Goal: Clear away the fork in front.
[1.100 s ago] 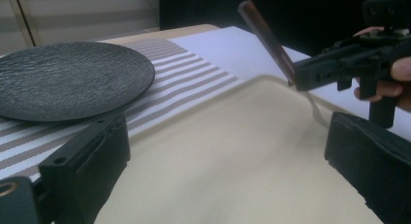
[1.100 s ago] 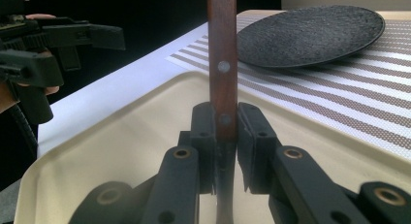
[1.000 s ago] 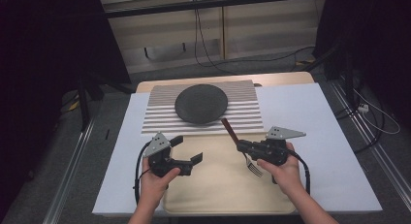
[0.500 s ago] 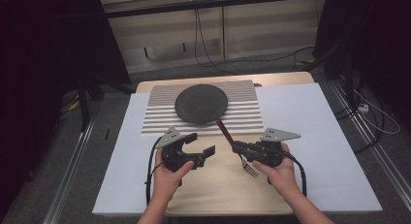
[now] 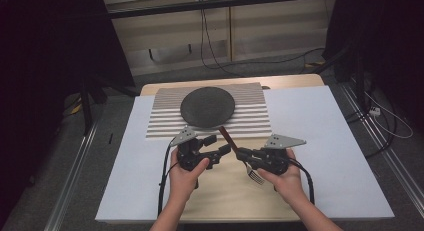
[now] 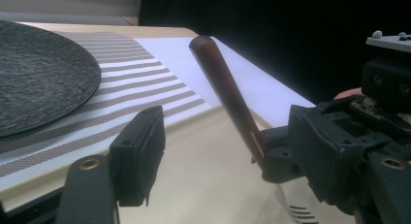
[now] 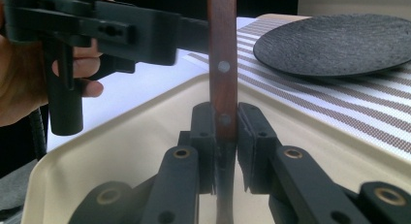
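My right gripper is shut on a fork by its dark wooden handle, which slants up toward the plate. The metal tines hang below over the beige tray. In the right gripper view both pads of the right gripper press the handle upright. My left gripper has come in from the left, and its jaws have just been closing. In the left gripper view the handle stands between the left gripper's pads, with a gap on each side.
A dark round plate lies on a striped placemat behind the tray. A white sheet covers the tabletop. Cables trail from both grippers toward the near edge. Dark floor and rails flank the table.
The left hand moved right, toward the fork handle, and its jaws narrowed around it. The right hand and the fork stayed put.
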Demonstrator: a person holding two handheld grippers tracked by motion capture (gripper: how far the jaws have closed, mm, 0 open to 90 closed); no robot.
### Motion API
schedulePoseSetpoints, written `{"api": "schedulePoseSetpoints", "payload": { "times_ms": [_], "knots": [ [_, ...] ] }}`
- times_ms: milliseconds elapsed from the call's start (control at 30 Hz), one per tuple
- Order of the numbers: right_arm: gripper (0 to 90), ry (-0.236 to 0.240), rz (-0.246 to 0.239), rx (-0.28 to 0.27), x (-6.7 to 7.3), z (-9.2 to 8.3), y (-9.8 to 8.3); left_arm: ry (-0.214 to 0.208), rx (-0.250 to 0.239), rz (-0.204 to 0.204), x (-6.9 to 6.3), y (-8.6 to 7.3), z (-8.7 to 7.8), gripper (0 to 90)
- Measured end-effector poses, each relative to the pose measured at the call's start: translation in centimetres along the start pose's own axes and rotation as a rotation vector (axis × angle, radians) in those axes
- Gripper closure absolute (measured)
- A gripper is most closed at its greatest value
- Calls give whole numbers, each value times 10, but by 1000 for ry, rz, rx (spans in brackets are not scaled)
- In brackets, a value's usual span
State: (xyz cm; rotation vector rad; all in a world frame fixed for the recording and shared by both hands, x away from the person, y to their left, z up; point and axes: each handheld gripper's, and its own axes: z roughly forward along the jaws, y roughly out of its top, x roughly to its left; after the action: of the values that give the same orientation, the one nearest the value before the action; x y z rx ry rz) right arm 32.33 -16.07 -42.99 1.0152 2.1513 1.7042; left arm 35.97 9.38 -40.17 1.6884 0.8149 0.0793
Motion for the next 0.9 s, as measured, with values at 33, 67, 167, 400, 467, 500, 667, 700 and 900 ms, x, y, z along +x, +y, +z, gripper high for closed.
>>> {"api": "schedulePoseSetpoints", "payload": {
  "times_ms": [33,67,167,400,467,500,667,700,900],
  "knots": [
    [784,2,0,2,1,1,0,-7,-7,-12,0,0,1,348],
    [783,6,-3,2,2,1,0,-15,-12,-27,1,0,2,350],
    [783,16,-9,3,4,3,1,-20,-17,-57,1,0,5,450],
    [777,21,-38,-6,10,7,0,-113,-45,-130,-1,-1,7,786],
    [772,34,-33,-11,10,7,0,-126,-37,-136,-1,1,5,794],
    [768,32,-44,-14,10,6,0,-135,-31,-132,-1,1,4,796],
    [636,17,-65,-11,12,0,0,-155,-21,-151,6,7,-6,799],
    [612,8,-72,-13,11,-2,0,-157,-24,-163,8,8,-10,801],
    [467,-47,-63,-36,-1,-15,-2,-160,-1,-181,21,12,-32,805]
  ]
}}
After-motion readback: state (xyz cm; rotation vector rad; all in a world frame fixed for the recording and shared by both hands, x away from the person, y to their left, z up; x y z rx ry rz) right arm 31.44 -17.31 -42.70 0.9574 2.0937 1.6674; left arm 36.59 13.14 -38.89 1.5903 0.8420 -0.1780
